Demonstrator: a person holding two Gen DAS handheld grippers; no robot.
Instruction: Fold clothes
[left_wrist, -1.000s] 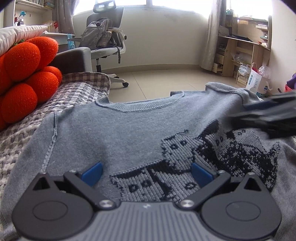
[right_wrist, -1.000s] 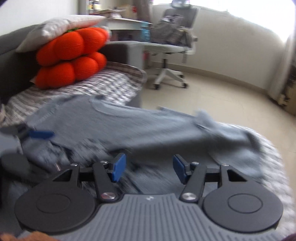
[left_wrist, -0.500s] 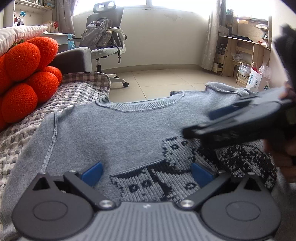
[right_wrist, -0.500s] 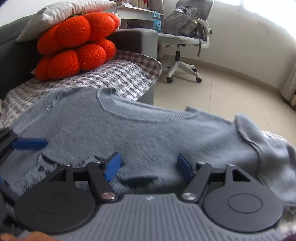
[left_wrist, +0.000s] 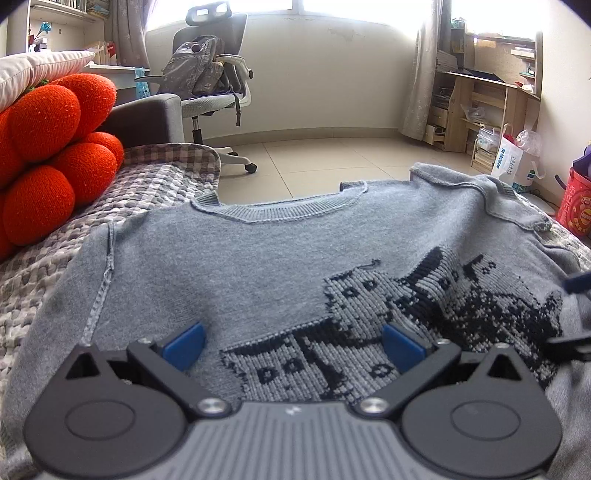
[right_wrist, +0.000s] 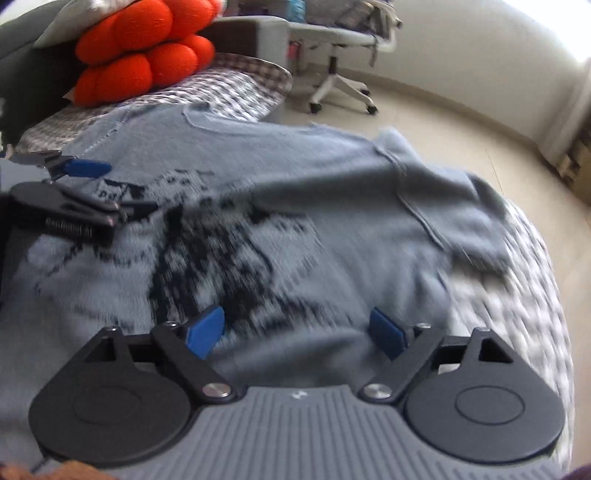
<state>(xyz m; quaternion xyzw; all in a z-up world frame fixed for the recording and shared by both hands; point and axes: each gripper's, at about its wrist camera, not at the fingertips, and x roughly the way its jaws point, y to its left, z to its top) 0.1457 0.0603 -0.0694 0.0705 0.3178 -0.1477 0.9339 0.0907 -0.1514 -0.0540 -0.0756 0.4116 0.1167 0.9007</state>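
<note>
Now the sweater lies flat under both my tools, collar away from me. My left gripper stands apart, empty; my right gripper is opening, nothing pinched. I'd grab the sleeve cleanly at its seam, ahead to the right.

Orange plush cushion, checked blanket, office chair bearing backpack, wooden shelves

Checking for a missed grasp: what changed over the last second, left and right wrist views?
The right hand-held gripper crossed over the patterned front of the grey sweater and withdrew to the right edge of the left view. Its jaws are opening, with no cloth pinched between them. It took hold of nothing. The left hand-held gripper stayed put and open, and the sweater stayed flat.
</note>
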